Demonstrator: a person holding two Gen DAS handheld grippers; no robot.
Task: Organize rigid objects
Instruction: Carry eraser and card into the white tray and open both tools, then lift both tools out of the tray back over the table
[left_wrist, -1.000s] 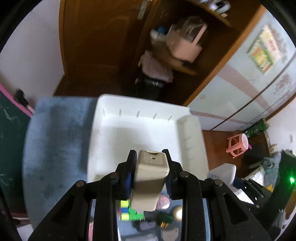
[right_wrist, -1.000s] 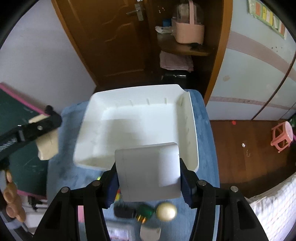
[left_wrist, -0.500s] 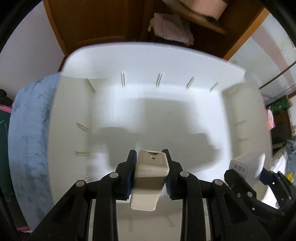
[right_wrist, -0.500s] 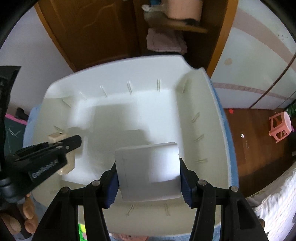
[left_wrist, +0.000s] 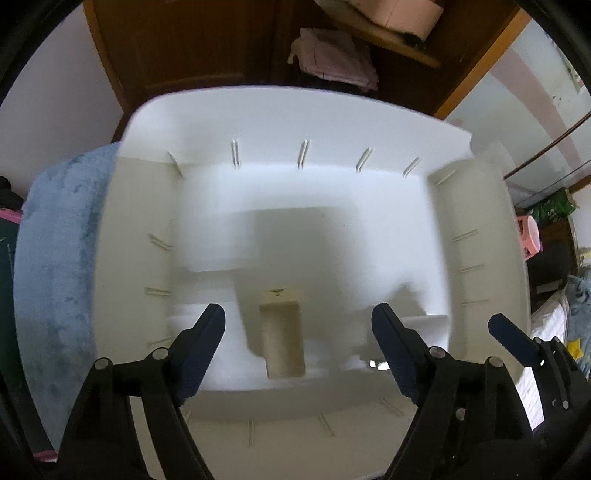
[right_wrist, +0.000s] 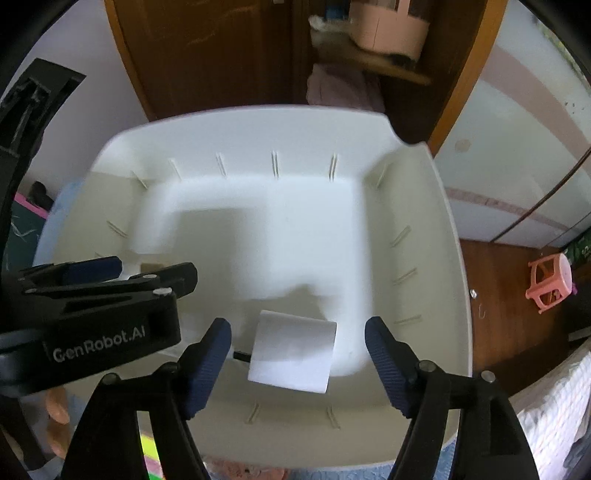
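A big white bin (left_wrist: 280, 114) fills both views; it also shows in the right wrist view (right_wrist: 424, 236). My left gripper (left_wrist: 298, 325) is open above the bin, and a beige rectangular device (left_wrist: 282, 334) lies blurred on the bin floor between its fingers. My right gripper (right_wrist: 298, 332) is open, and a white box-shaped adapter (right_wrist: 291, 356) lies below it in the bin, a dark cable end at its left. The left gripper (right_wrist: 122, 273) shows at the left of the right wrist view. The right gripper's fingers (left_wrist: 513, 338) show at the right of the left wrist view.
The bin sits on a blue fuzzy mat (left_wrist: 51, 258). A brown door (right_wrist: 207, 55) and shelf with a pink basket (right_wrist: 391, 26) stand behind. A pink stool (right_wrist: 550, 280) is on the wooden floor at right. A bed edge (right_wrist: 554, 417) is at lower right.
Both grippers have opened. The beige device dropped from the left gripper into the bin, and the white adapter dropped from the right gripper into the bin.
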